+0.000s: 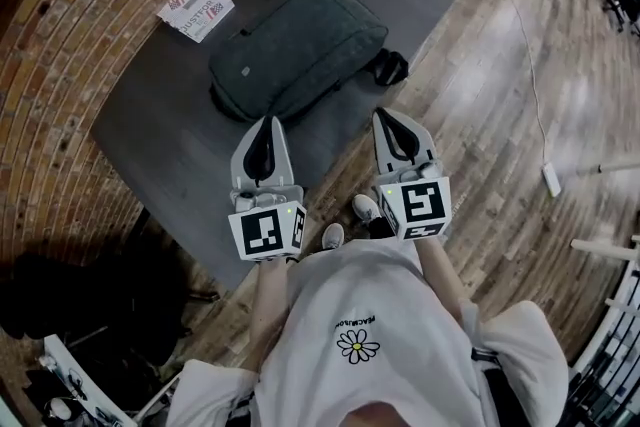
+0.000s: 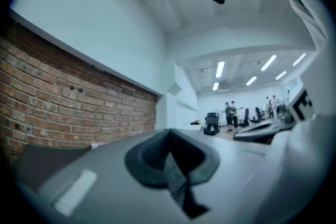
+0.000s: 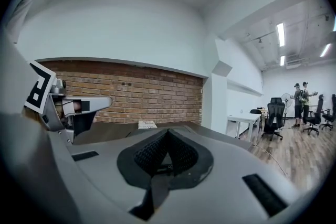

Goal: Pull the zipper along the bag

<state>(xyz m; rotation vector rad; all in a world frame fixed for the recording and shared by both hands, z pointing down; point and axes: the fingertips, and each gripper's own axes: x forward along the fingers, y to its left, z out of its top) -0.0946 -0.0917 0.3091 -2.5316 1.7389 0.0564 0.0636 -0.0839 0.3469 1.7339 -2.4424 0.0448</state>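
The bag [image 1: 300,45] lies flat in the middle of the dark counter [image 1: 160,140], with its long side turned slantwise toward the person. Its zipper pull is too small to pick out in the head view. A dark loop of strap [image 1: 388,67] sits at the bag's right end, close to the counter's near edge.

Neither tool has reached the bag, so I judge this to be the approach step, with no pulling begun. The left hand-held gripper [image 1: 266,123] hovers over the counter just short of the bag's near side. Its jaws are closed together with nothing between them. The right hand-held gripper [image 1: 386,116] is also closed and empty. It hangs by the counter's near edge, roughly over the border between counter and wooden floor [image 1: 500,115].

The next move probably calls for finding the pull first. Then one set of jaws has to open and pinch the small tab, while the other steadies the fabric so the bag does not slide.

There is plenty of bare counter to the left of the bag and in front of it. On the right the bag's end lies near the edge, so a pull that way leaves little margin. A printed booklet [image 1: 196,11] lies apart at the far left corner, clear of any likely path. A brick wall [image 1: 60,65] borders the counter's left side.
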